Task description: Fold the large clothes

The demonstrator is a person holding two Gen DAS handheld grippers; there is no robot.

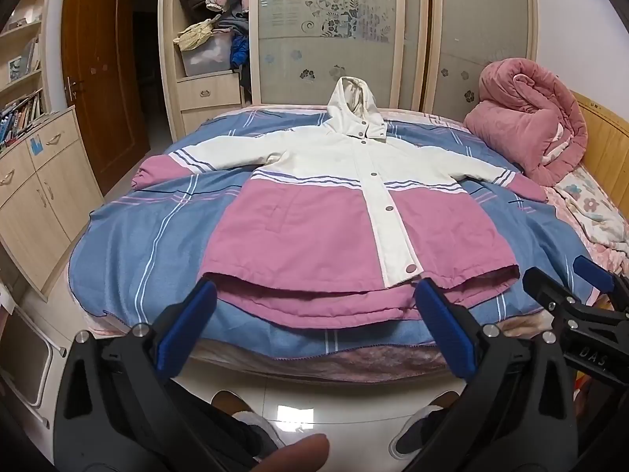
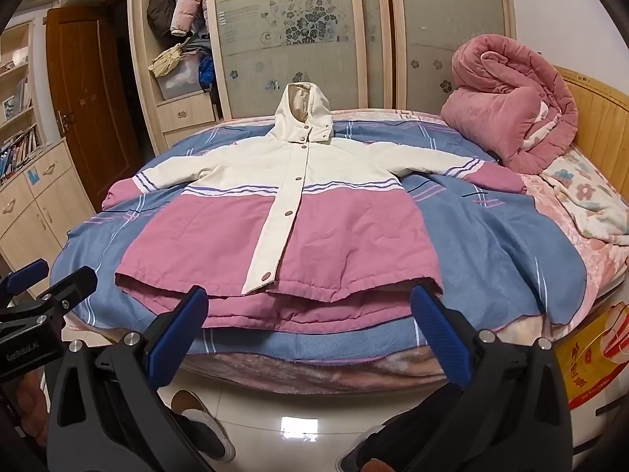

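Observation:
A hooded jacket (image 1: 334, 204), white on top and pink below, lies flat and buttoned on the bed with both sleeves spread out and the hood pointing away. The right wrist view shows the same jacket (image 2: 298, 220). My left gripper (image 1: 314, 306) hovers open just short of the pink hem, with nothing between its blue pads. My right gripper (image 2: 310, 310) also stands open in front of the hem, empty. In the left wrist view the right gripper (image 1: 582, 287) appears at the right edge, and the left gripper (image 2: 43, 279) shows at the left edge of the right wrist view.
The blue striped blanket (image 1: 129, 244) covers the bed. A rolled pink quilt (image 1: 530, 118) sits at the far right near the wooden headboard (image 2: 597, 118). A wardrobe (image 1: 326, 31), a door (image 1: 98, 70) and low cabinets (image 1: 43, 181) stand behind and left. A person's feet (image 2: 204, 424) are on the tiled floor.

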